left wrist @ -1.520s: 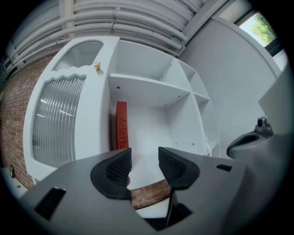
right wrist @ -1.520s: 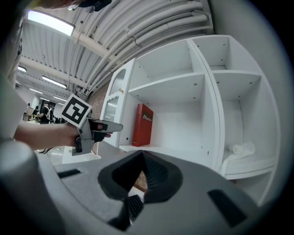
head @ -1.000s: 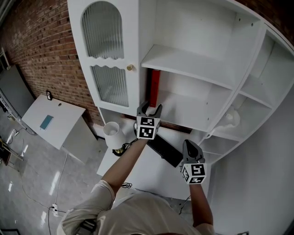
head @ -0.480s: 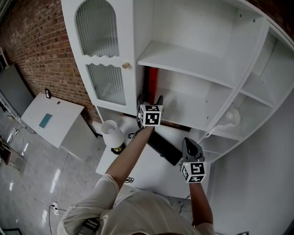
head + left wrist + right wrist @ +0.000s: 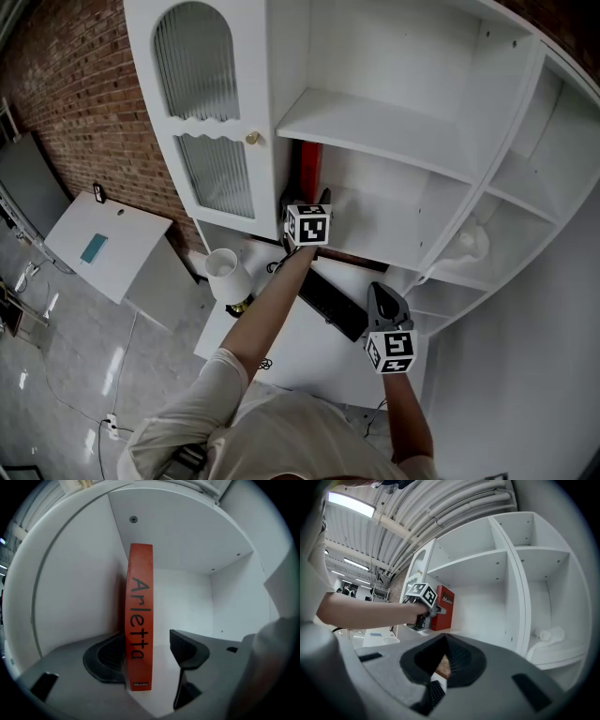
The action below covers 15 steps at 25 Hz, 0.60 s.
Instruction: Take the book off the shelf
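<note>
A red book point(image 5: 310, 169) stands upright at the left wall of the middle shelf compartment. Its spine point(image 5: 140, 616) faces my left gripper and carries dark lettering. My left gripper point(image 5: 307, 199) reaches level into that compartment. Its jaws have just been opening and now stand wide. The book's lower spine sits between them: the left pad point(image 5: 110, 653) lies close beside it, the right pad point(image 5: 187, 648) stands clear of it. My right gripper point(image 5: 386, 298) hovers over the desk, shut and holding nothing. Its view shows the book point(image 5: 443, 606) and the left gripper point(image 5: 433, 611) from the side.
The white cabinet has a ribbed-glass door point(image 5: 216, 169) with a brass knob point(image 5: 251, 139) left of the book. On the white desk point(image 5: 309, 352) lie a black keyboard point(image 5: 333, 302) and a small white lamp point(image 5: 228, 272). A white object point(image 5: 472, 242) sits in the right-hand compartment.
My left gripper has pushed further into the shelf compartment towards the book, and its jaws have spread wider round the spine. The right gripper has stayed where it was.
</note>
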### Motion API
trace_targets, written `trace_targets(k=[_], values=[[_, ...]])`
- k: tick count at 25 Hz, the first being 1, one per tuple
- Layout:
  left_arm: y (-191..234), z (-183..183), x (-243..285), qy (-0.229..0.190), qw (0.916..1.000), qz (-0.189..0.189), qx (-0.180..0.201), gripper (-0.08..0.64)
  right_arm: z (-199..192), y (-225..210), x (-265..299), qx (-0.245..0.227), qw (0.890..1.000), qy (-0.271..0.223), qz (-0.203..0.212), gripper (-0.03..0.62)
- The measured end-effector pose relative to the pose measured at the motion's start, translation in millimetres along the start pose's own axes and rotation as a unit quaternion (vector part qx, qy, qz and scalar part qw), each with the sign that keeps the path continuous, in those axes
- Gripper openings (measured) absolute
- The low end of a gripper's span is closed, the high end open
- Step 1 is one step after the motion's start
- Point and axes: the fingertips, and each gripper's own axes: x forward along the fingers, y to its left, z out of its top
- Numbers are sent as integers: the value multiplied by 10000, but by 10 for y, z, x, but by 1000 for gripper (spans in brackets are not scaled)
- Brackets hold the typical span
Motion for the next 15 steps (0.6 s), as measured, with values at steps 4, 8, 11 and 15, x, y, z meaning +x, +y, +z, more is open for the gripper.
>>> trace_targets(k=[4,8,11,15], values=[[7,13,72,-4,10000,38,31,273,29,-38,95,33,10000,-13,50,2],[29,5,141,3,9999,111,48,272,70,-126,219,47,10000,29,70,2],[39,13,193,-15,9999,154,78,261,120,-210,292,-30,10000,40,16,2],[59,5,276,-50,9998,199,82,240,124,-300,395,-75,9999,76,-55,2]])
